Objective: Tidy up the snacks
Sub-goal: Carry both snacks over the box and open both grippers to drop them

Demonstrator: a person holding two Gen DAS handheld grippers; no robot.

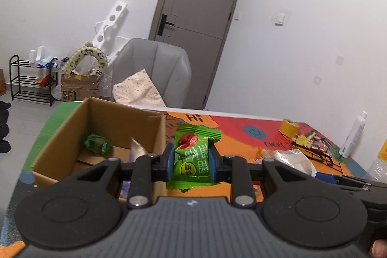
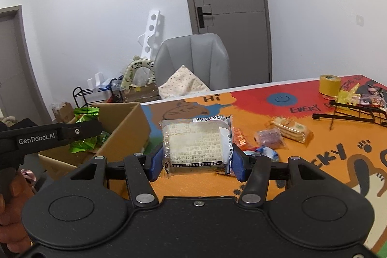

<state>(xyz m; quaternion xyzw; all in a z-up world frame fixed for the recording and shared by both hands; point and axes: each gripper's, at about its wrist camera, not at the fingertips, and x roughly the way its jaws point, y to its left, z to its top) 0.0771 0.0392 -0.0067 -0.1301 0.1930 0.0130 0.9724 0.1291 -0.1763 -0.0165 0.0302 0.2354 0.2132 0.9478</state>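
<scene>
My left gripper [image 1: 191,162] is shut on a green snack packet [image 1: 193,156], held above the table just right of the open cardboard box [image 1: 101,113]. Another green packet [image 1: 96,143] lies inside that box. In the right wrist view, my right gripper [image 2: 196,161] is shut on a clear-wrapped pale cake packet [image 2: 196,144], lifted over the orange table mat. The left gripper's side [image 2: 58,133] shows there, holding the green packet [image 2: 83,134] over the box [image 2: 125,127]. Loose snacks remain on the mat: a biscuit pack [image 2: 290,128] and a purple wrapped snack [image 2: 271,138].
A yellow tape roll [image 2: 329,84] and a black wire rack [image 2: 350,110] with wrapped sweets stand at the table's far right. A white bottle [image 1: 354,134] stands by the right edge. A grey chair [image 2: 193,59] with a cushion sits behind the table.
</scene>
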